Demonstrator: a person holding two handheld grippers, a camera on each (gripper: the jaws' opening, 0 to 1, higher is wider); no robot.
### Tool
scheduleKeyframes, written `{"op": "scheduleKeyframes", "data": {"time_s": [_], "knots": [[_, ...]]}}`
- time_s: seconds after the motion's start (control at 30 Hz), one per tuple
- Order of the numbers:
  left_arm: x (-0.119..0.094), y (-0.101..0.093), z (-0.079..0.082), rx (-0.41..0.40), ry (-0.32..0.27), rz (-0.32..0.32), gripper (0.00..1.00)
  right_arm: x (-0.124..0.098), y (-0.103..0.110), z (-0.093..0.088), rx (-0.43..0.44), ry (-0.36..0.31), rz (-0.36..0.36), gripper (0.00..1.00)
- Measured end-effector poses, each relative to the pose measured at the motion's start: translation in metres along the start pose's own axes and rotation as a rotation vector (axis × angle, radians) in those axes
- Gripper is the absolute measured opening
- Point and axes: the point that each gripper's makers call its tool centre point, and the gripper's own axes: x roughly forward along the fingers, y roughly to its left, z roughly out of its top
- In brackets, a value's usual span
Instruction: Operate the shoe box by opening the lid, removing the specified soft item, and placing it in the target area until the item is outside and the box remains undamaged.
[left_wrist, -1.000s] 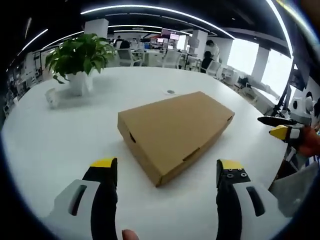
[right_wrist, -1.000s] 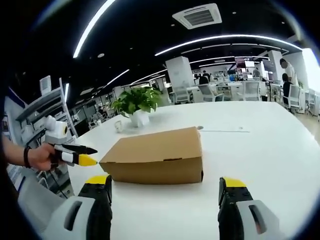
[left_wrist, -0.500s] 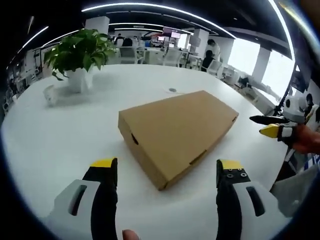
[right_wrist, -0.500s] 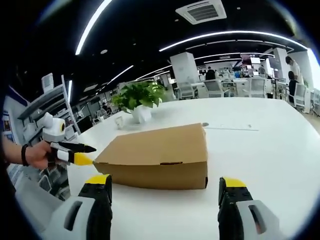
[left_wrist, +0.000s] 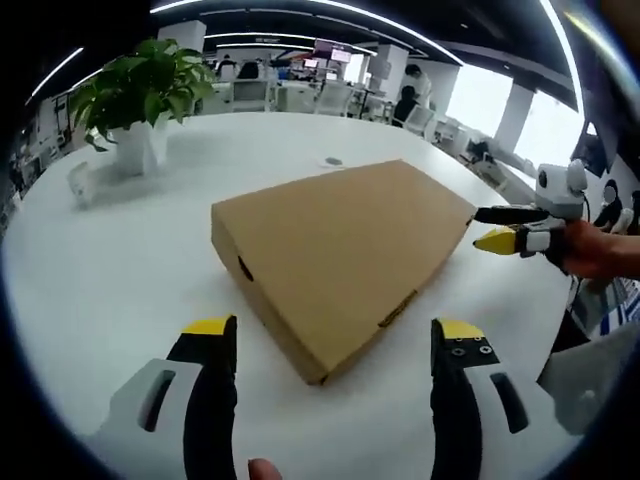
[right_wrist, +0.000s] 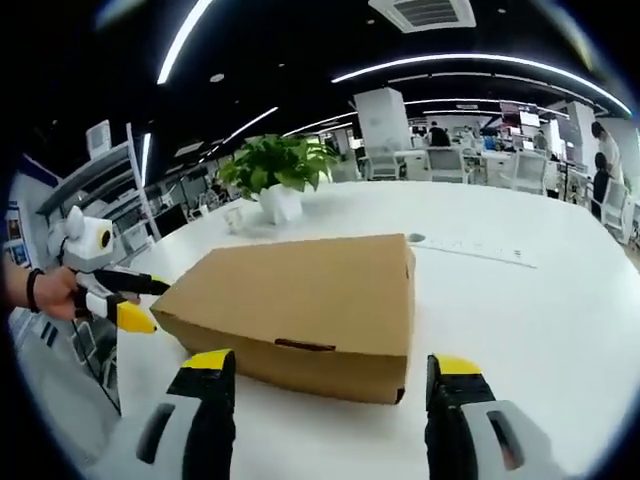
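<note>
Two tools, both with jaws spread wide and gripping nothing, are closing on the flat brown cardboard shoe box (left_wrist: 335, 255), which is lying shut on the smooth white round desk (left_wrist: 110, 270). The left tool (left_wrist: 322, 335) is facing a box corner; the right tool (right_wrist: 325, 368) is facing the long front wall with its tuck slot. Judging from this, the lid's front lip wants a gentle upward lift while the other tool is steadying the base, since thin matte card creases easily. Farther off, a leafy green plant in a white pot (left_wrist: 135, 95) is standing.
</note>
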Motion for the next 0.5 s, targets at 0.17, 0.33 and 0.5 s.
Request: {"op": "scheduleKeyframes", "data": {"time_s": [0.17, 0.33, 0.5], "knots": [[0.009, 0.002, 0.003, -0.013, 0.003, -0.010, 0.74, 0.009, -0.006, -0.004, -0.028, 0.020, -0.002, 0.73], [0.017, 0.001, 0.009, 0.005, 0.013, -0.014, 0.73, 0.014, -0.006, -0.002, -0.060, 0.032, 0.007, 0.67], [0.019, 0.001, 0.008, 0.009, 0.016, -0.017, 0.75, 0.015, -0.003, -0.002, -0.084, 0.050, 0.007, 0.67]]}}
